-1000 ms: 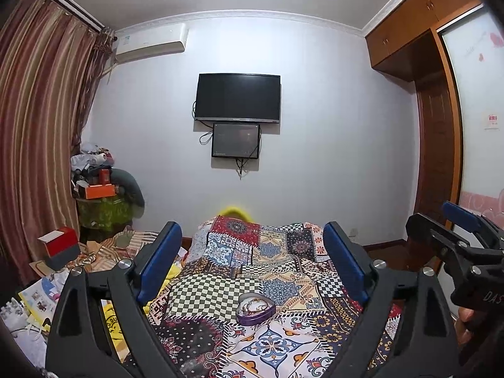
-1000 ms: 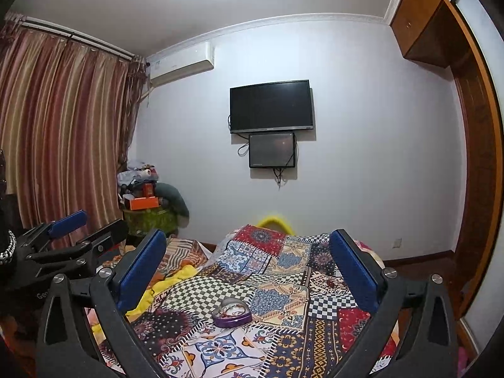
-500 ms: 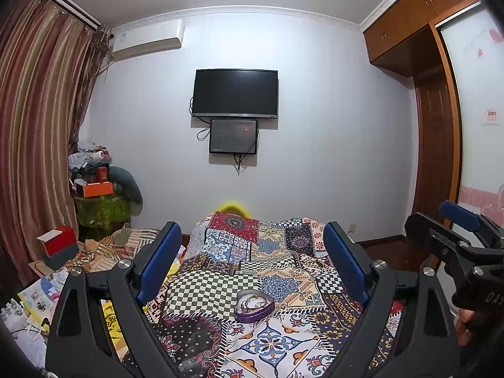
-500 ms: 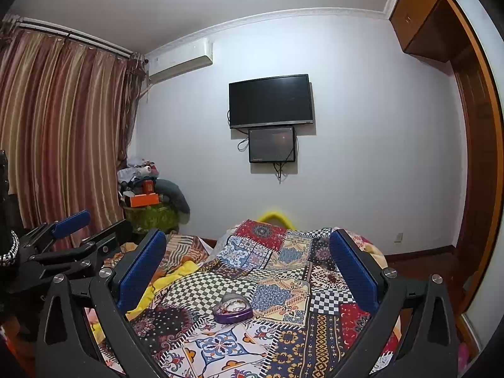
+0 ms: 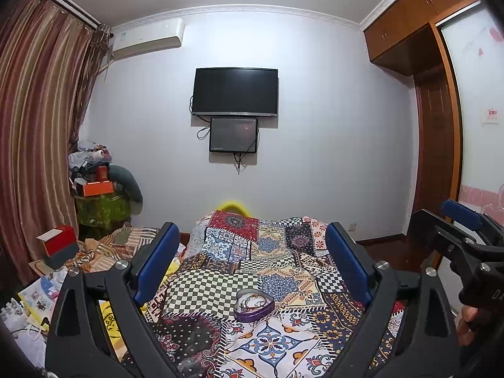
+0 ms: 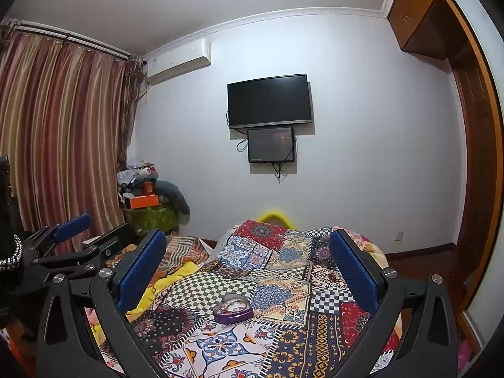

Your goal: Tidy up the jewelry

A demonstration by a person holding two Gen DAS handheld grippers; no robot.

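Jewelry (image 5: 252, 300) in heart tin (image 5: 254, 307) on patchwork quilt (image 5: 220, 286), wall TV (image 5: 235, 91), both tongs (image 5: 252, 261) (image 6: 249, 267) wide, empty

Purple heart-shaped tin (image 5: 254, 304) open, jewelry (image 5: 251, 300) inside.

left gripper (image 5: 252, 271): black frame; blue fingers (image 5: 156, 263); silver screws | right gripper (image 6: 249, 278): same
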